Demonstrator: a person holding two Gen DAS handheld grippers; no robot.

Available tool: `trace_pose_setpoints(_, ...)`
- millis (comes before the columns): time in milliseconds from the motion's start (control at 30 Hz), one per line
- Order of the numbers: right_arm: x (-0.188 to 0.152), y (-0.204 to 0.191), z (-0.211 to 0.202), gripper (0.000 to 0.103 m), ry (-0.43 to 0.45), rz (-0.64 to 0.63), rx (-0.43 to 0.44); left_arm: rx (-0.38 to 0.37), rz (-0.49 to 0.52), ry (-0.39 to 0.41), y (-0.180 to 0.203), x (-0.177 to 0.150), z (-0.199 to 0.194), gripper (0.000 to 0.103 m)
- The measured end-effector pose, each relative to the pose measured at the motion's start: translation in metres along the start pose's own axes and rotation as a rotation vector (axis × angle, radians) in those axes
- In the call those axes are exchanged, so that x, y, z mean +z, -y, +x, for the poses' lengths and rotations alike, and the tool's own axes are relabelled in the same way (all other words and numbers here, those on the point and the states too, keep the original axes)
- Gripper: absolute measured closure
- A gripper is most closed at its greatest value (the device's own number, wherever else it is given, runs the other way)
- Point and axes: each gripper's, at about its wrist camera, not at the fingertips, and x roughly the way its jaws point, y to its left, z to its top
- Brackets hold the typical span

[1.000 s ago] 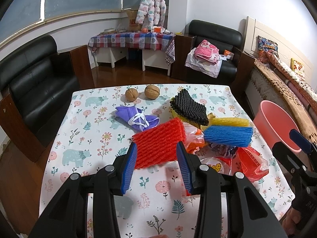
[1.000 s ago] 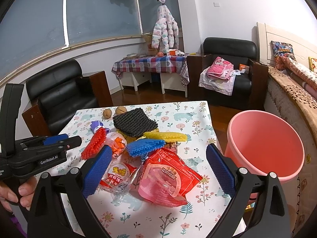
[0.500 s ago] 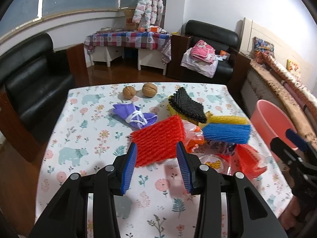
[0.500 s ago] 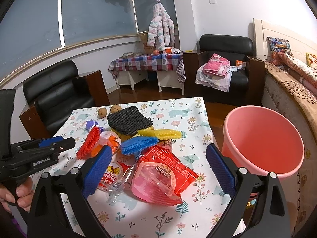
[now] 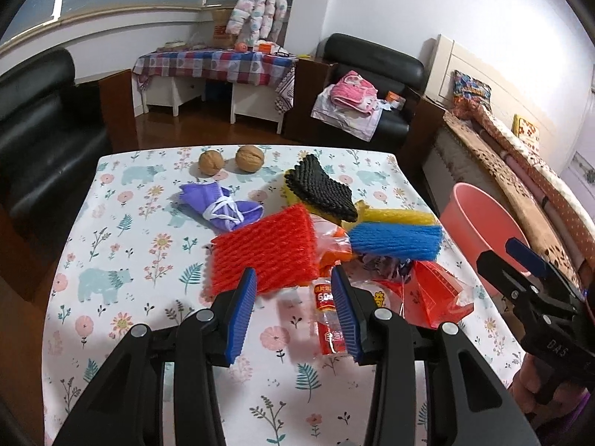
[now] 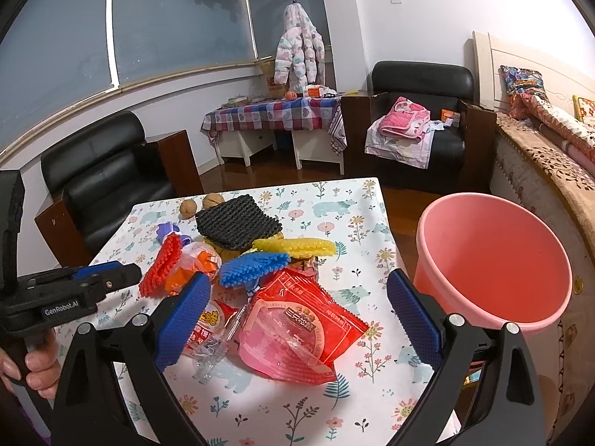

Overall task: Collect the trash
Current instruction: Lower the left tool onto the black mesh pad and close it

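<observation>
Trash lies heaped on the floral table (image 5: 122,260): a red foam net (image 5: 264,252), a blue foam net (image 5: 394,239), a yellow foam net (image 5: 398,216), a black foam net (image 5: 321,189), a purple mask (image 5: 219,204), a red snack wrapper (image 6: 297,330) and a clear plastic bottle (image 5: 329,319). My left gripper (image 5: 293,312) is open, hovering just short of the red net with nothing between its pads. My right gripper (image 6: 297,319) stands wide open above the red wrapper. A pink bucket (image 6: 494,260) stands beside the table's right edge.
Two walnuts (image 5: 230,160) sit at the table's far side. Black armchairs (image 6: 96,171) flank the room, a checked side table (image 6: 275,115) stands at the back, and a patterned bench (image 5: 520,171) runs along the right wall.
The left gripper has tipped downward and edged closer to the table, so the red net and bottle sit nearer its fingertips. The right gripper has barely shifted.
</observation>
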Motion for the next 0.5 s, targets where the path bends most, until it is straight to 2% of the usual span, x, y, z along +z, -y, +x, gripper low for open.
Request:
trace_pose_setpoints(133, 0.0, 0.0, 0.0, 0.007, -0.002, 0.001, 0.0, 0.016, 0.019, -0.017, 0.002, 0.001, 0.006, 0.062)
trace_pose_setpoints(500, -0.001, 0.002, 0.009, 0.007, -0.02, 0.01, 0.007, -0.005, -0.021, -0.016, -0.008, 0.029, 0.013, 0.062)
